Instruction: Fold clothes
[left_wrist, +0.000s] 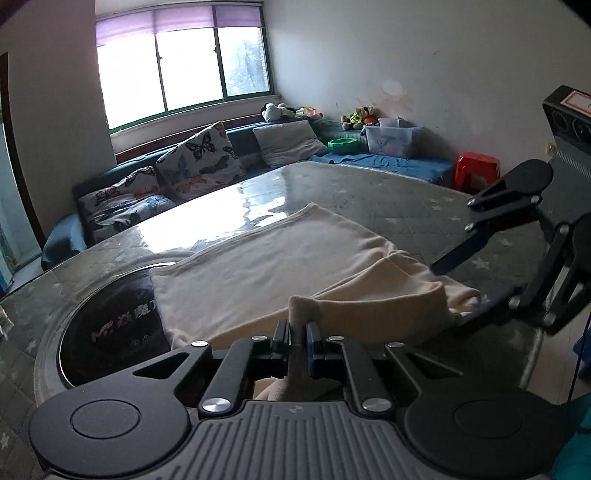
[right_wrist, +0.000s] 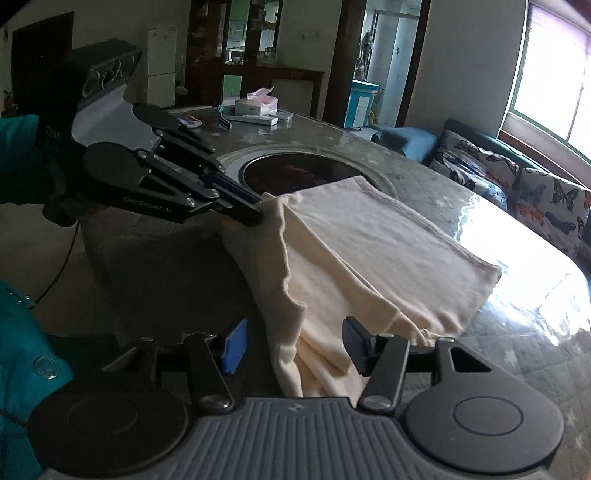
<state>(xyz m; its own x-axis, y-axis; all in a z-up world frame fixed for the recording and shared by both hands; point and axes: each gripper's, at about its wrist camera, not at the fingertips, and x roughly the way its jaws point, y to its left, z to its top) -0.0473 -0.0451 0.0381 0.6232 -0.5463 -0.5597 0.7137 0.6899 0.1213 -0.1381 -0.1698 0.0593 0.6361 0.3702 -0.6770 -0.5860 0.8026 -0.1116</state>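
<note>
Your cream garment lay folded on the glass-topped table, its left end overlapping the rim of the round dark cooktop set into that table, and its near edge reaching the table's edge, where a fold hung over.

Your left gripper had its fingers pressed together on a bunched corner of the garment at the near edge, just right of the cooktop. The cloth stood up in a small peak between the blue pads and ran back under the gripper body. In the right wrist view that same left gripper showed its tips buried in the corner of the cloth, close beside the cooktop.

Your right gripper had its fingers spread wide apart, one on each side of the fold hanging off the table edge; the cloth passed between them, and you could not tell from either view whether a pad touched it. Seen from the left wrist, the right gripper sat at the garment's far right corner, well away from the cooktop, its two fingers parted around that end.

A teal sleeve showed behind the left gripper.
</note>
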